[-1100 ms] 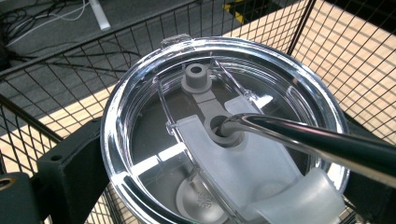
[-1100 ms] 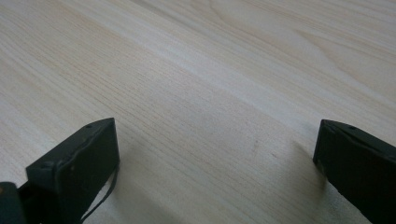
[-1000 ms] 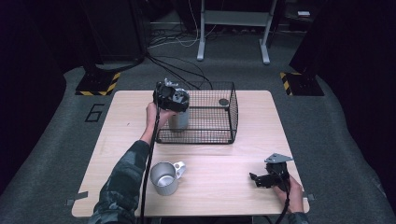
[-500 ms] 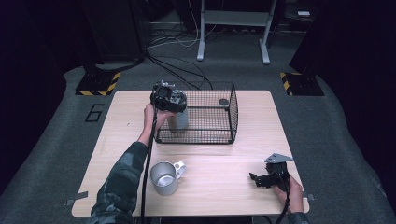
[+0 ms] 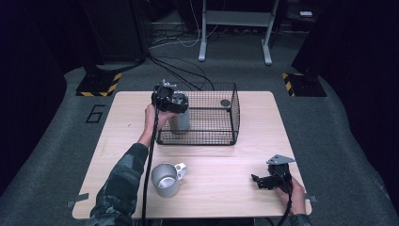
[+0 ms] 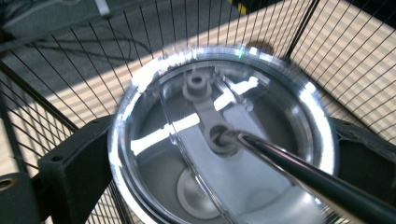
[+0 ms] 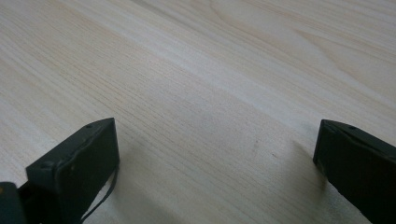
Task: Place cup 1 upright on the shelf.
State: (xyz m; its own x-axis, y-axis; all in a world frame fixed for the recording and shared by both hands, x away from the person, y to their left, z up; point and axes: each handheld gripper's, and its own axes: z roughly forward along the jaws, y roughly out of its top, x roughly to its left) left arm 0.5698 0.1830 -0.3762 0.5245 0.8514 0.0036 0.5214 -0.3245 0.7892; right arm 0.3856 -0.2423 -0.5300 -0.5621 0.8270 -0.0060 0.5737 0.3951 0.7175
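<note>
Tumbler (image 5: pixel 179 120) upright at the left end of the wire basket (image 5: pixel 221 136), clamped at the rim between the black jaws of the left gripper (image 5: pixel 168 100). Seen from the left gripper view as a steel cup with a clear lid (image 6: pixel 224 135) and a metal straw (image 6: pixel 299 172) through the lid's hole, one jaw pressed on each side, basket wires all around. Small dark round thing (image 5: pixel 225 102) near the basket's far right corner, too small to make out. Basket standing on the far half of the wooden surface (image 5: pixel 221 165).

Metal mug (image 5: pixel 167 178) with handle (image 5: pixel 181 168) pointing right, standing near the front edge, well apart from the basket, beside the left sleeve (image 5: pixel 120 188).

Right gripper (image 5: pixel 263 181) held low at the front right corner by the right hand (image 5: pixel 292 193), grey plate (image 5: pixel 280 159) on top. Jaws wide apart and gripping nothing, only bare wood grain (image 7: pixel 215 93) between them.
</note>
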